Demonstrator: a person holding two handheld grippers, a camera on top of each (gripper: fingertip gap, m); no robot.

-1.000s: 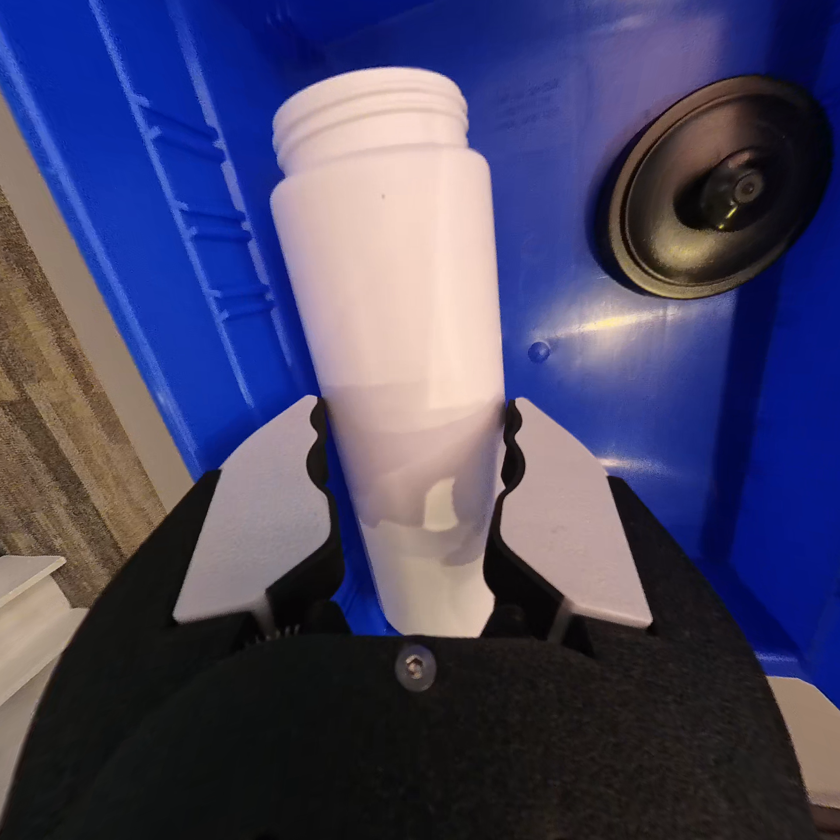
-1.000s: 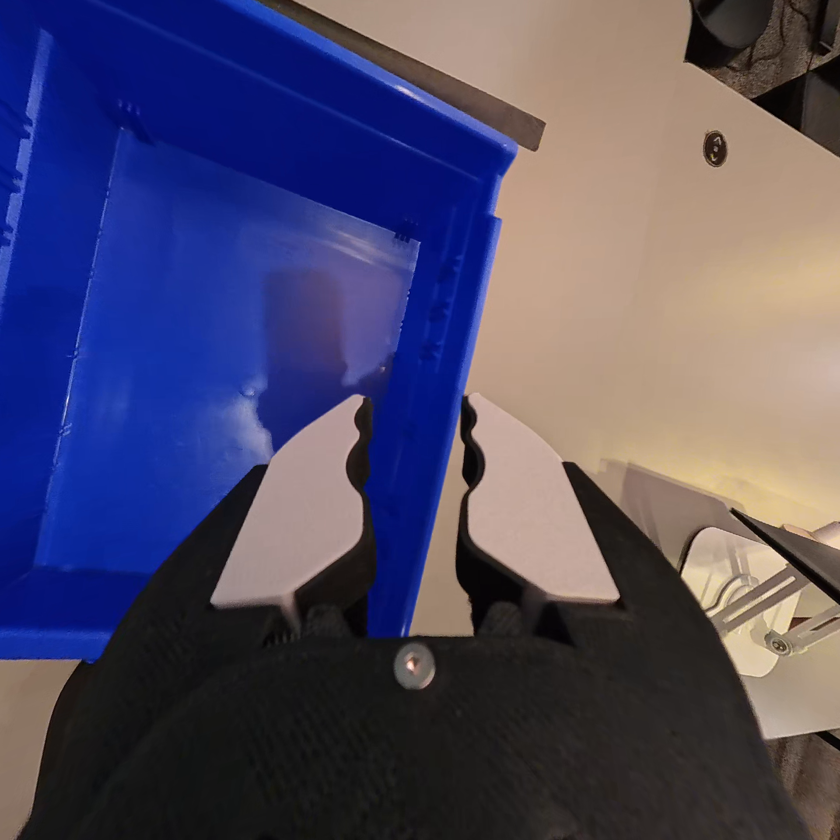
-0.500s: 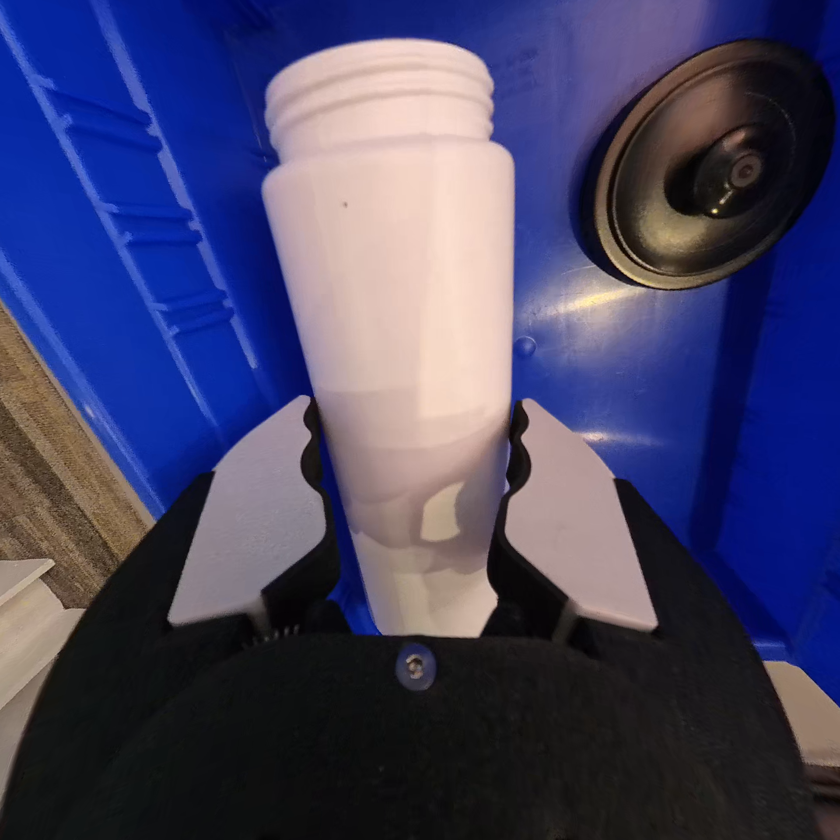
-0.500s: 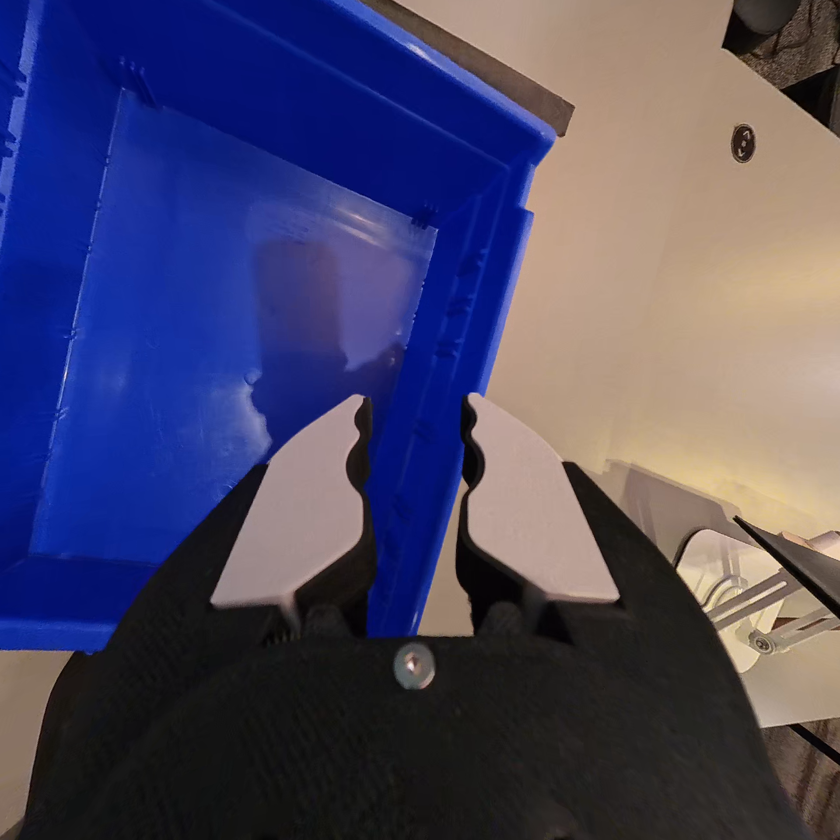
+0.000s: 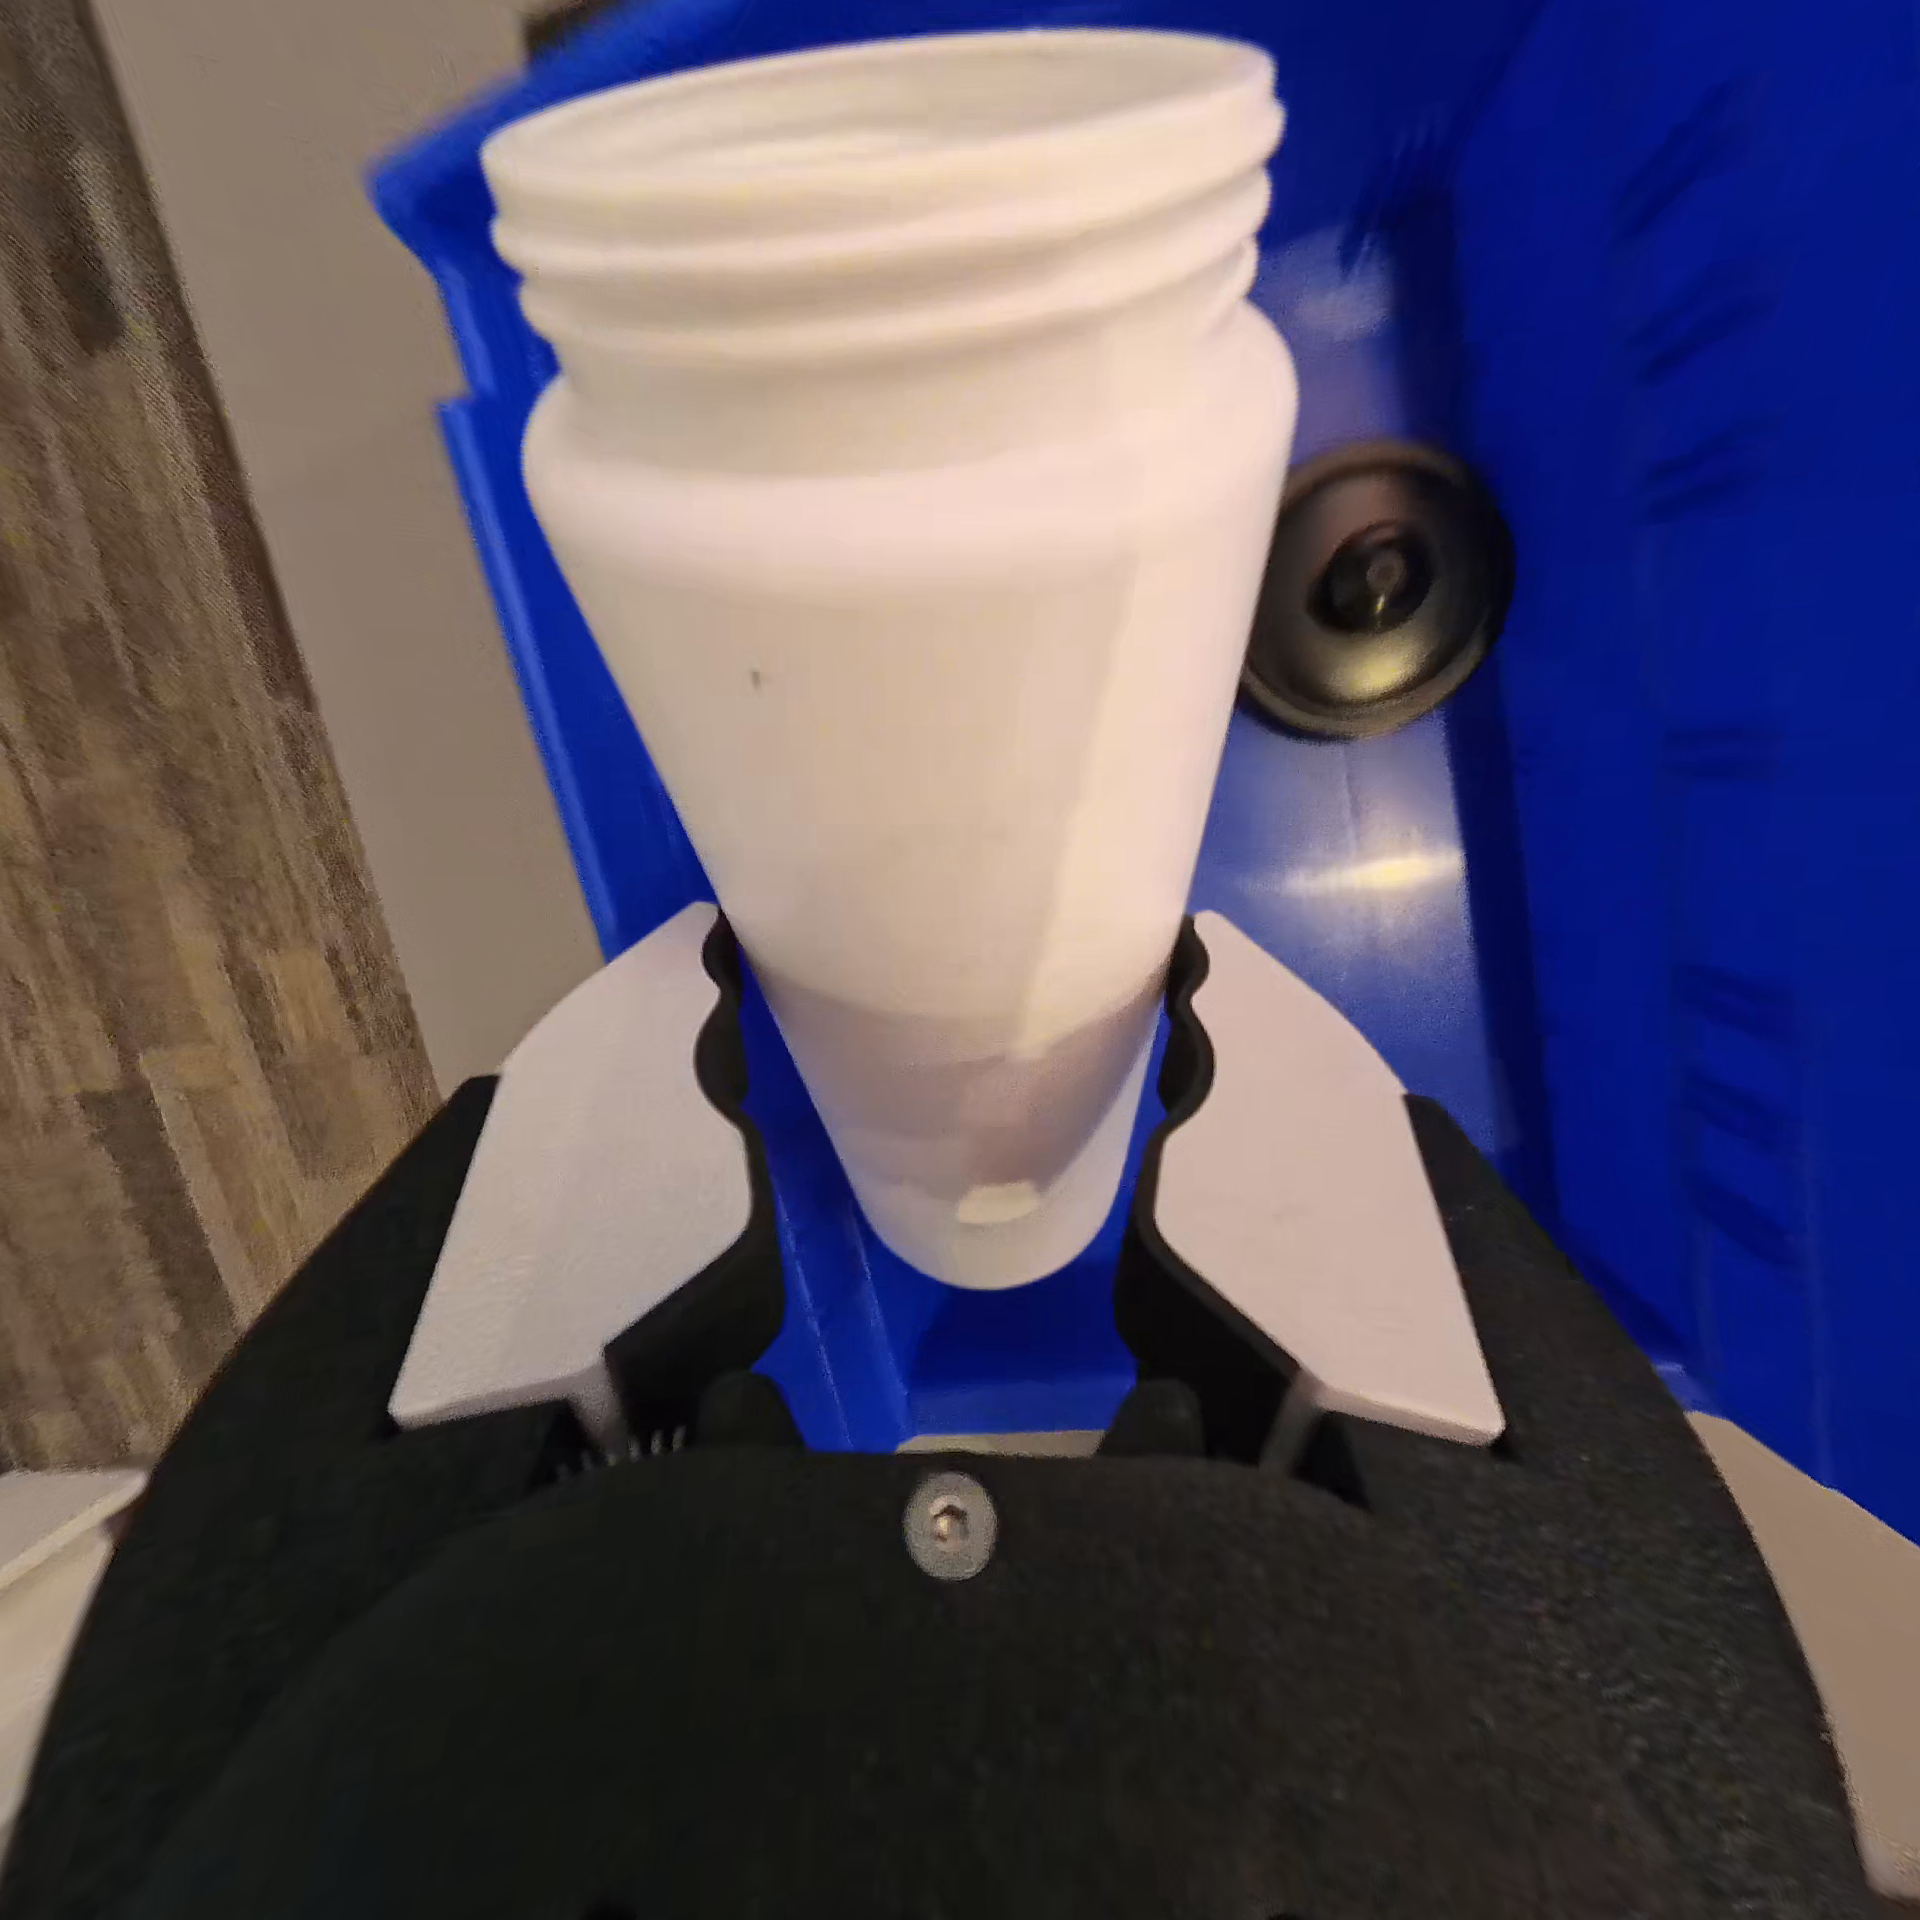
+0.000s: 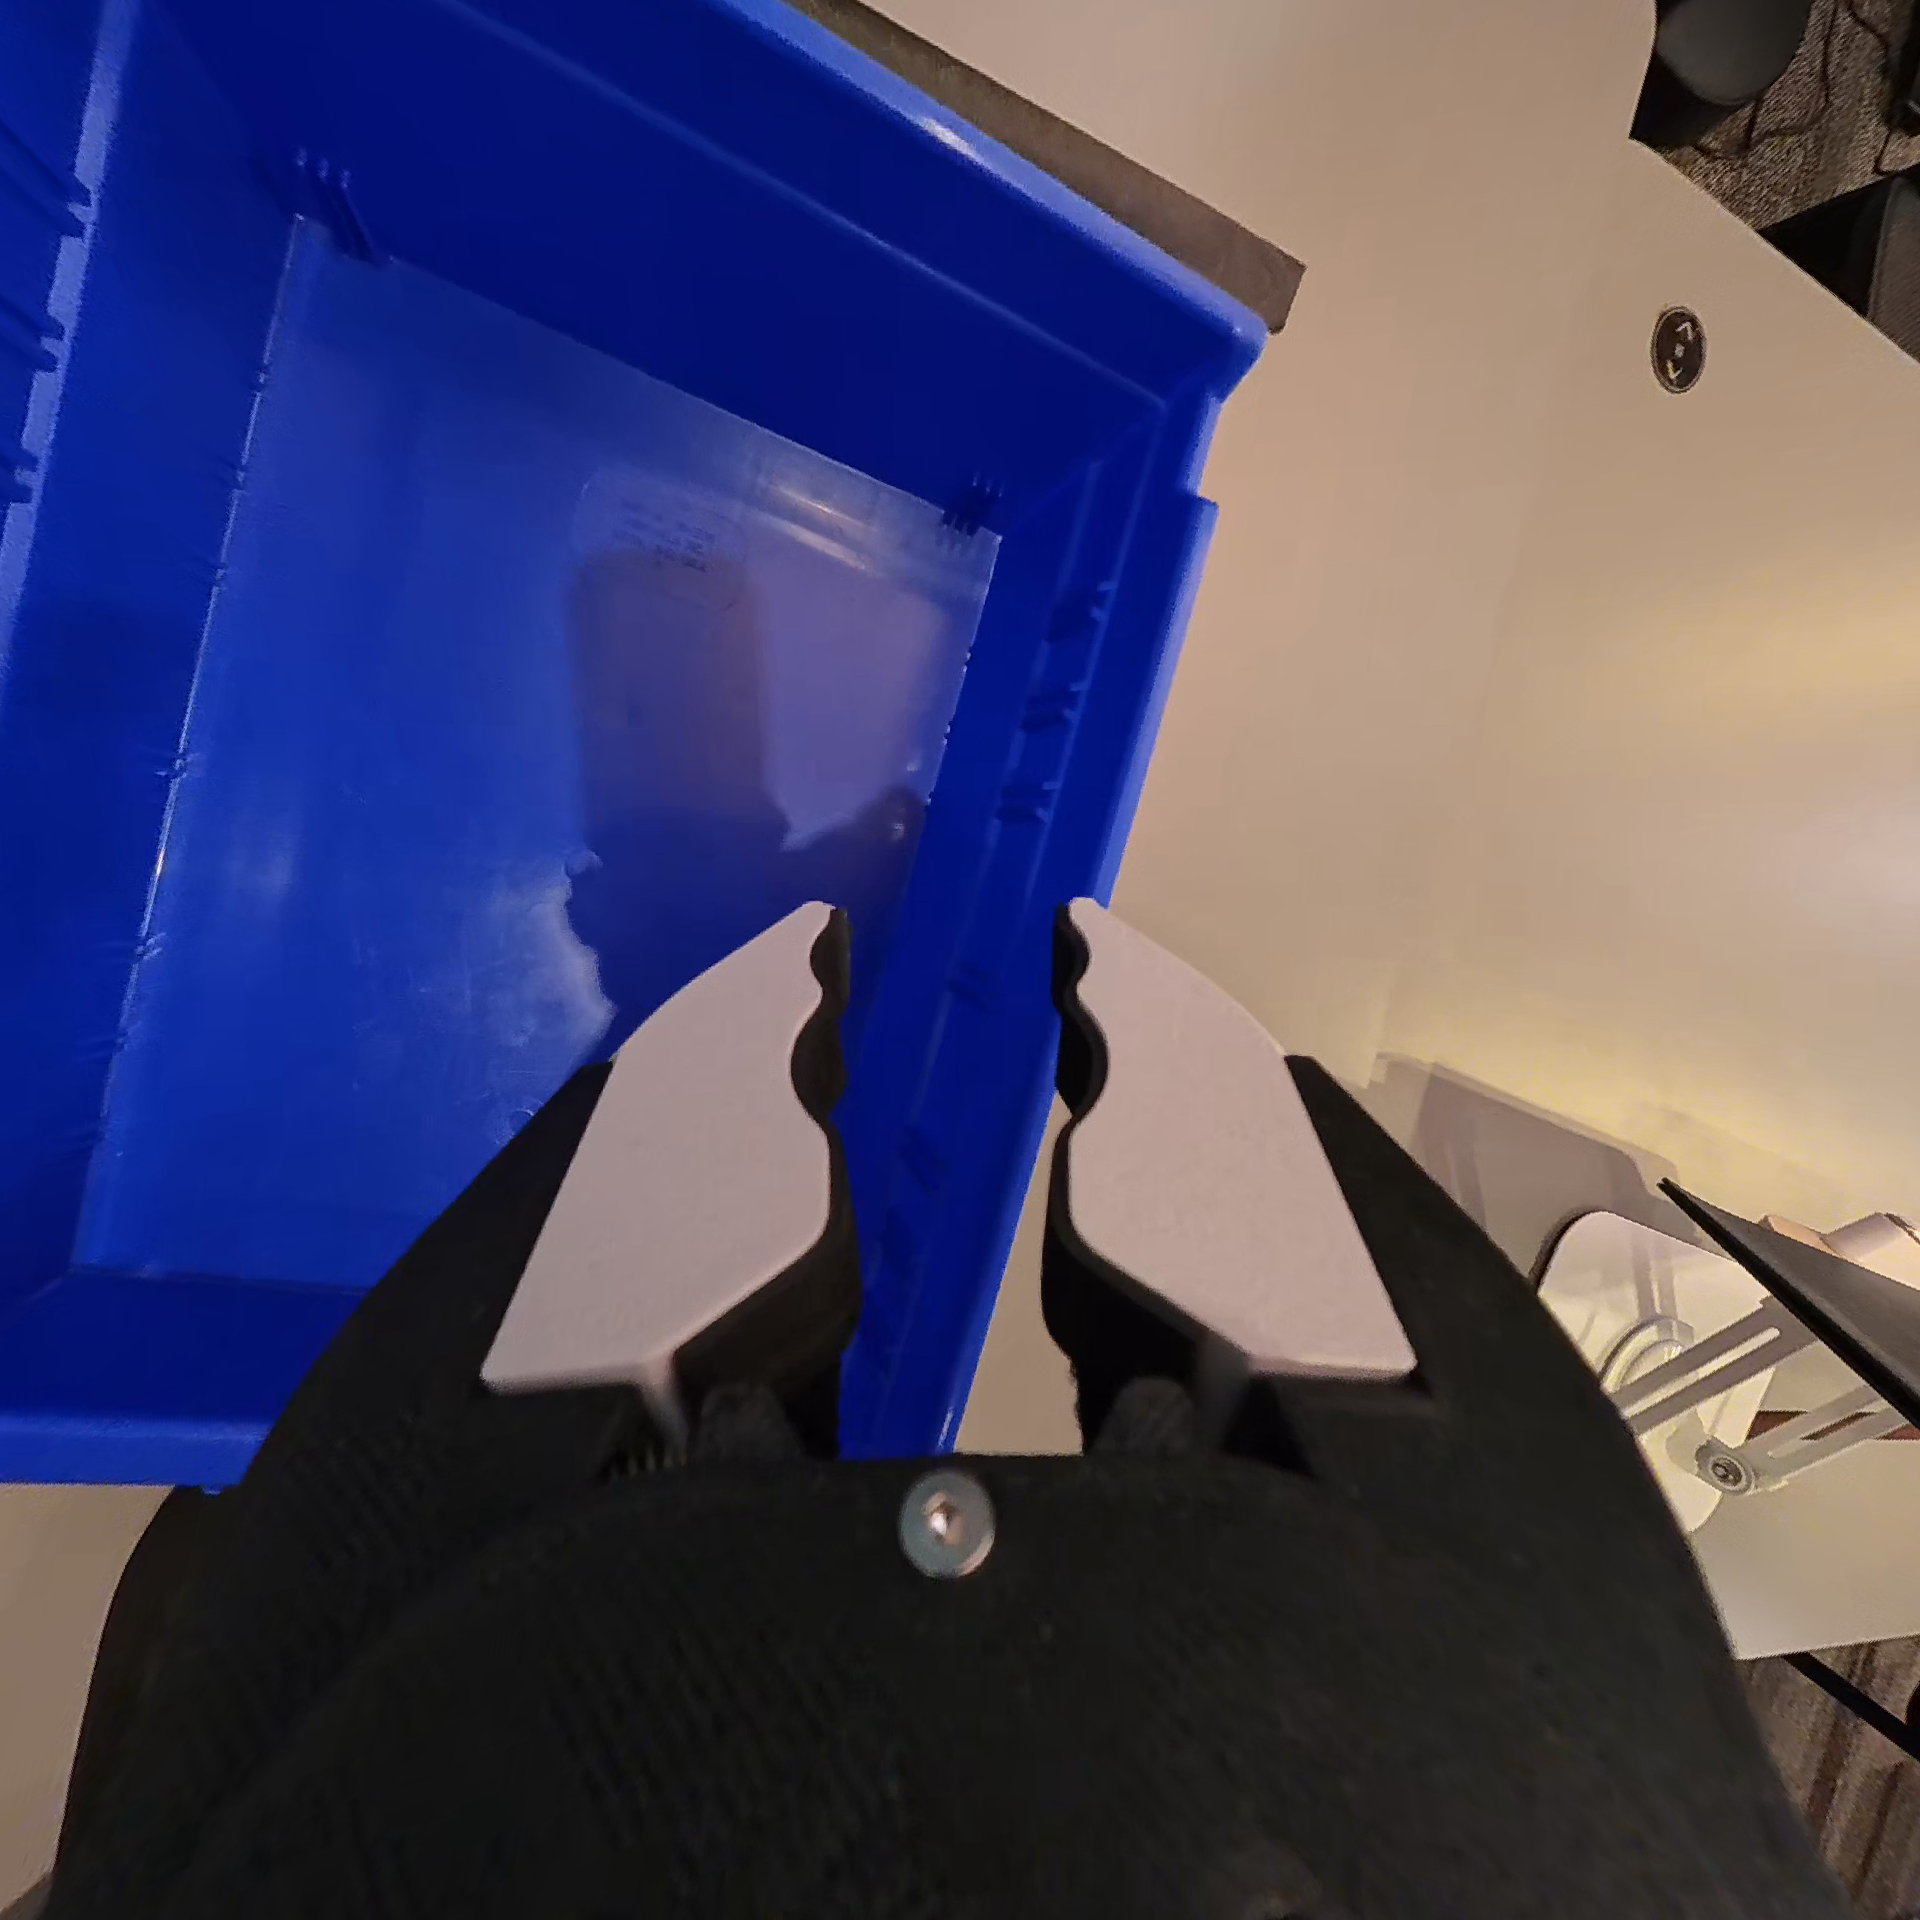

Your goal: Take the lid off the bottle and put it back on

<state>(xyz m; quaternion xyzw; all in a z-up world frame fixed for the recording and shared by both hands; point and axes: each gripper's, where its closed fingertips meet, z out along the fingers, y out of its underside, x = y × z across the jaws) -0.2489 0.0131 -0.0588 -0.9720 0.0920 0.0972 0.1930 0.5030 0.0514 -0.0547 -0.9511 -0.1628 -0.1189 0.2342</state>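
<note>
**Q:** State the position of the bottle relative to your left claw.

**A:** My left gripper is clamped on the lower body of the white bottle. Both fingertips press against its sides. The base of the bottle sits between the fingers, clear of the gripper body. The body extends forward along the finger axis, with the threaded neck farthest from me. The mouth is uncovered; the threads are fully exposed.

**Q:** Where is the lid?

**A:** The black lid lies on the floor of the blue plastic bin, beyond the bottle and to its right in the left wrist view. The bottle partly hides its left edge. The lid is apart from the bottle and from both of my grippers. The picture is too blurred to tell which way up it lies.

**Q:** State the condition of the right claw.

**A:** My right gripper holds nothing. Its fingers stand narrowly apart, one on either side of the wall of the blue plastic bin as seen in the right wrist view. Whether either finger touches that wall cannot be determined.

**Q:** What supports the bin?

**A:** A beige tabletop. A small black round disc is set into it, well apart from the bin.
</note>
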